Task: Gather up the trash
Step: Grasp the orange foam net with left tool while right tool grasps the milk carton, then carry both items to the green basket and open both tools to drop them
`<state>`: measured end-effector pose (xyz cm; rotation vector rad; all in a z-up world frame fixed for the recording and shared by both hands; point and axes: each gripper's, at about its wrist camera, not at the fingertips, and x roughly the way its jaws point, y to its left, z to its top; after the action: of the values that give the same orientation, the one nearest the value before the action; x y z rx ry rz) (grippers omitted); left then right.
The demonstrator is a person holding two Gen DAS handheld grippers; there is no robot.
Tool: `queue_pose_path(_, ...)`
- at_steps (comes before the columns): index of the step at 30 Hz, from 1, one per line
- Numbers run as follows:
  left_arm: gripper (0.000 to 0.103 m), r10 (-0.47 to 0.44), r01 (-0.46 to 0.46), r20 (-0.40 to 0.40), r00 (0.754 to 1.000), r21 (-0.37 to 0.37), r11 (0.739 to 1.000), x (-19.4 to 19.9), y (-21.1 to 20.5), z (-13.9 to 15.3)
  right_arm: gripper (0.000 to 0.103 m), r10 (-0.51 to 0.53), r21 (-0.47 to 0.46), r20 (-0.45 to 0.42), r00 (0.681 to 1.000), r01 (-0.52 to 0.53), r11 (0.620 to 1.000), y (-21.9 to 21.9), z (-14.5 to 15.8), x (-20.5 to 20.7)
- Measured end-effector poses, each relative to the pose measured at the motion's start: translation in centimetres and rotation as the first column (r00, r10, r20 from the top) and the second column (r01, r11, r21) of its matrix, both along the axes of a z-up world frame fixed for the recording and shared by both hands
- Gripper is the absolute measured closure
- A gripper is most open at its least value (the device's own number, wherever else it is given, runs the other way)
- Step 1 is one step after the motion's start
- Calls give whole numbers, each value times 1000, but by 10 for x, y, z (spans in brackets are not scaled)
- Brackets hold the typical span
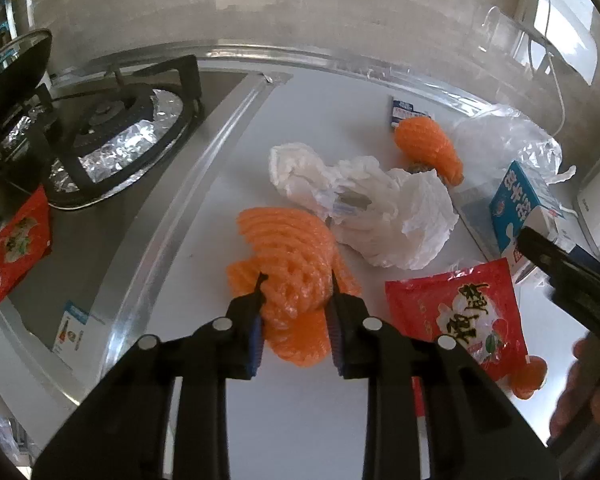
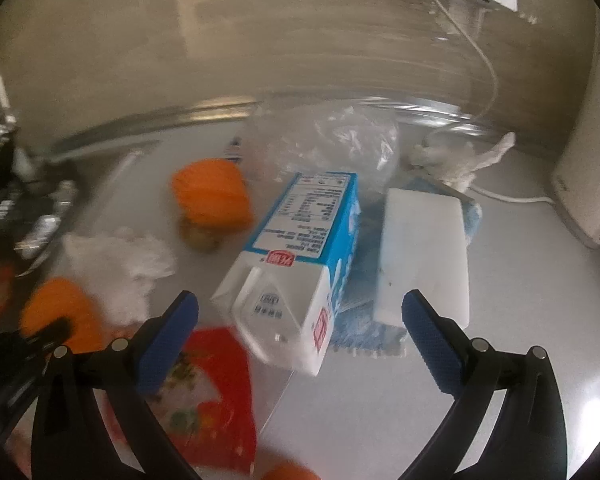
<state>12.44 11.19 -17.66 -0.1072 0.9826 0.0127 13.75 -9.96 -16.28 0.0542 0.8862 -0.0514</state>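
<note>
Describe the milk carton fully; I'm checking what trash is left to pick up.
The milk carton is blue and white printed card with a gabled top. It lies on its side on the pale counter, gable toward the open right gripper, which is not touching it. A white box lies beside it, a blue cloth under its edge.

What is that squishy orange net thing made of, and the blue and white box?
The orange mesh sleeve looks like soft foam netting: puffy, matte, open lattice strands. The blue-and-white gable-top carton seems to be coated paperboard: folded creases, printed faces, slight sheen.
</note>
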Motion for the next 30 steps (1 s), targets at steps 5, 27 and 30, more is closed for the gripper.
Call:
queue_pose_path(5,79,3,-3,28,1000,-9,1000,-12,8,9,58,-43,67,-26,999,44,997,-5,-11,4)
queue_pose_path(27,79,-460,463,58,886,-65,884,-235,42,71,61,73,244,3,997,-72,967,63,78,-250)
queue_pose_path(30,78,-514,515,28,857,-48,856,-272,50,55,61,81,238,-19,997,-74,969,85,73,-292)
